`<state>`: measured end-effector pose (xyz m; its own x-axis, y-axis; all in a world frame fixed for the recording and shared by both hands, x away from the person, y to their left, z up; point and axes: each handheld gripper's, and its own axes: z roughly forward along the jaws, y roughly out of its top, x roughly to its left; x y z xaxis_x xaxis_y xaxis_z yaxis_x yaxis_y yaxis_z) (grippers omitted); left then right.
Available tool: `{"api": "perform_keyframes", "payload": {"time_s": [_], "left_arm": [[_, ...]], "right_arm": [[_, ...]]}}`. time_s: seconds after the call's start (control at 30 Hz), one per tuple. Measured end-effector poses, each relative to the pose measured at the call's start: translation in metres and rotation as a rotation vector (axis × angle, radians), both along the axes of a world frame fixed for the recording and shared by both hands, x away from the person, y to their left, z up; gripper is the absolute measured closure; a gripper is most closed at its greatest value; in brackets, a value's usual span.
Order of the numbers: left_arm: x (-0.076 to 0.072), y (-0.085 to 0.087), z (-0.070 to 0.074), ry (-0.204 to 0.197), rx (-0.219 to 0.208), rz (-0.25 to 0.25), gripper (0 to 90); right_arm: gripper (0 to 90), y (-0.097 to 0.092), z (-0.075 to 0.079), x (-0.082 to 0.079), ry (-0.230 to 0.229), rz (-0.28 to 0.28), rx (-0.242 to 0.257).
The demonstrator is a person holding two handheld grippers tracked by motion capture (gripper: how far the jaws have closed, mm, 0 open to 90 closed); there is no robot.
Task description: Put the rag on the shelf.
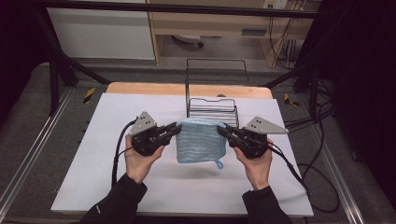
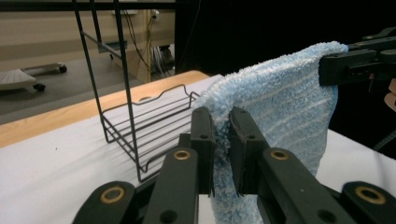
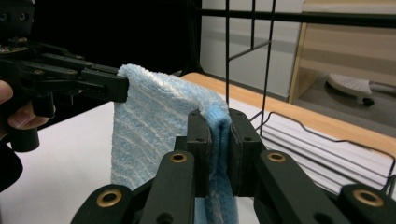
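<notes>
The towel (image 1: 200, 140), pale blue and fluffy, hangs in the air in front of the wire rack (image 1: 212, 109), clear of the desk (image 1: 116, 186). The left tongs (image 1: 176, 128) are clamped on one top corner and the right tongs (image 1: 220, 129) on the other, so the cloth is stretched flat between them with its top edge level and the rest falling straight. The left gripper view has the pads pressed into the pile at the near corner, with the other tongs pinching the far corner; the right gripper view gives the same thing mirrored, a folded edge of towel squeezed between its own pads.

Holding by both upper corners looks deliberate: it keeps the towel spread and unwrinkled, which would suit either draping it over the rack's tall bar or laying it down for a fold. A small hanging loop (image 1: 219, 164) dangles off the towel's lower right corner.

The rack stands behind the towel at the far side of the desk. Its low tray part holds nothing, and nothing hangs on the upright frame. The towel does not touch the rack; it hangs just in front of it, and its shadow falls on the desk beneath.
</notes>
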<state>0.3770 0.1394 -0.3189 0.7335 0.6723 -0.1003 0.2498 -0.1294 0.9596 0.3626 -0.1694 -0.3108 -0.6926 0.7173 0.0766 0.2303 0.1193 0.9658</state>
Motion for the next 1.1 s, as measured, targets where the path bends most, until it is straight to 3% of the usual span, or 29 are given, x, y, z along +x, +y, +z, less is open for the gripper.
{"api": "perform_keyframes", "payload": {"time_s": [0.27, 1.1], "left_arm": [[0.007, -0.008, 0.017, -0.048, -0.034, 0.006, 80.9], [0.023, -0.022, 0.062, -0.176, -0.129, 0.023, 81.7]], "right_arm": [[81.4, -0.004, 0.019, -0.001, -0.077, -0.046, 0.010], [81.6, -0.011, 0.063, 0.006, -0.210, -0.124, 0.082]]}}
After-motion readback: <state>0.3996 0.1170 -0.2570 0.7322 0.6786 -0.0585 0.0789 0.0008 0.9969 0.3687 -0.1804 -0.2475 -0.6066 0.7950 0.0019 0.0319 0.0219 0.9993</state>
